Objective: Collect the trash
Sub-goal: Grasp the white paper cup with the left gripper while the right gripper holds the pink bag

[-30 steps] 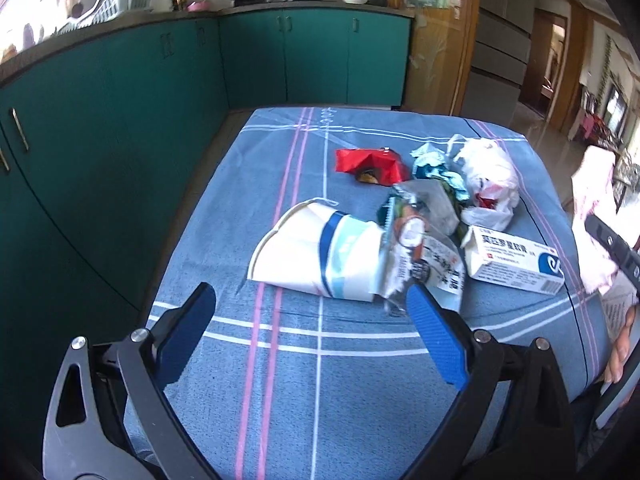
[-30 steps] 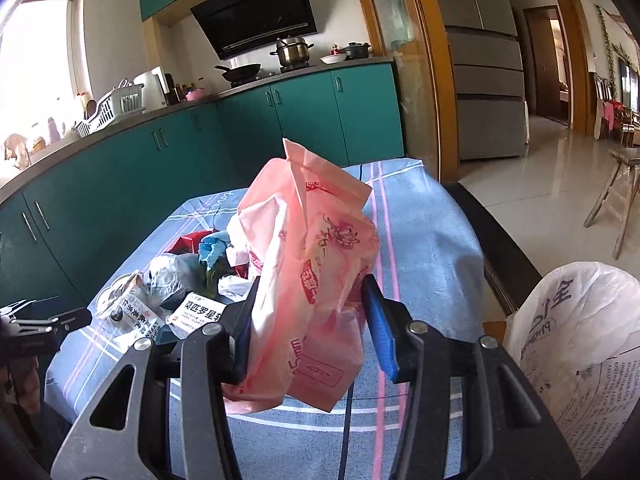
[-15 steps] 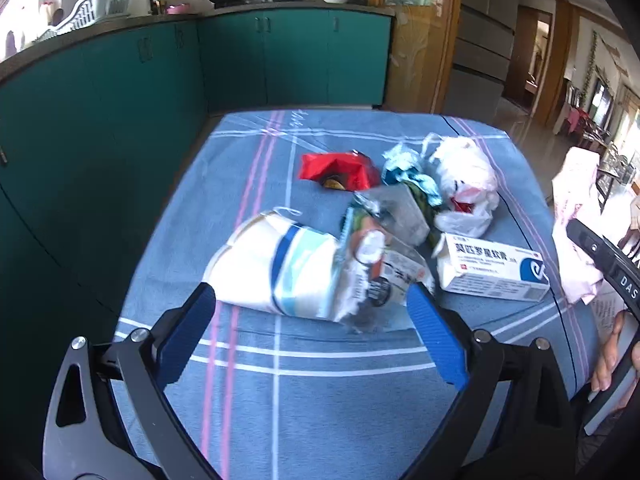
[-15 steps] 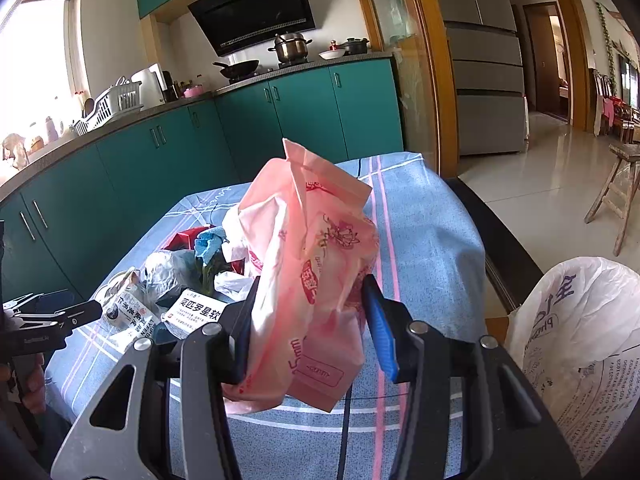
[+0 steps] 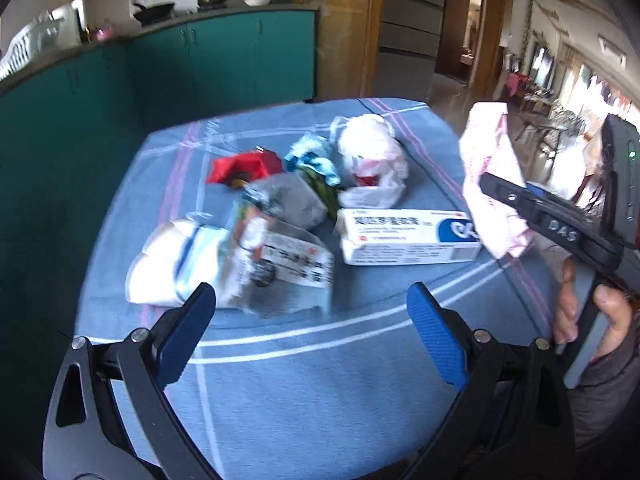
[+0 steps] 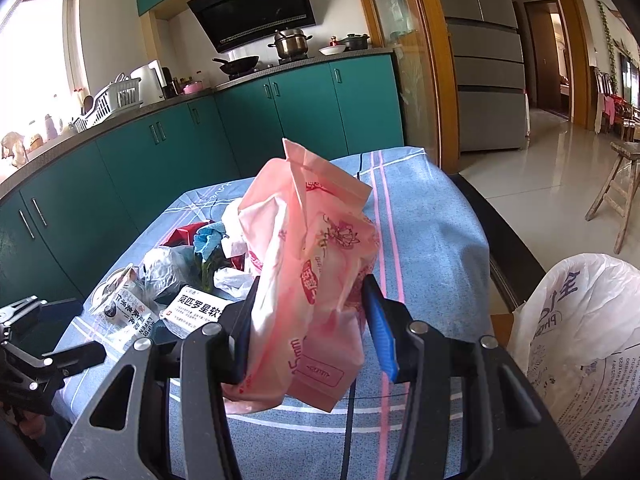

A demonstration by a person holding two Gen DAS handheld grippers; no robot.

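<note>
My right gripper (image 6: 310,330) is shut on a crumpled pink plastic bag (image 6: 308,272) and holds it above the table's right edge; the bag also shows in the left wrist view (image 5: 490,184). My left gripper (image 5: 310,332) is open and empty above the blue tablecloth (image 5: 300,380), just short of the trash pile. The pile holds a white and blue paper bag (image 5: 176,264), a printed clear wrapper (image 5: 288,264), a white medicine box (image 5: 404,236), a white plastic bag (image 5: 372,160), a red wrapper (image 5: 240,166) and blue crumpled paper (image 5: 316,160).
A large white plastic bag (image 6: 580,344) stands open beside the table at the right. Teal kitchen cabinets (image 6: 200,136) run along the left and back. A wooden stool (image 6: 616,184) stands on the tiled floor at the far right.
My left gripper has swung to the right and nearer the pile, so the trash has shifted left in its view. The right gripper holds the pink bag almost still.
</note>
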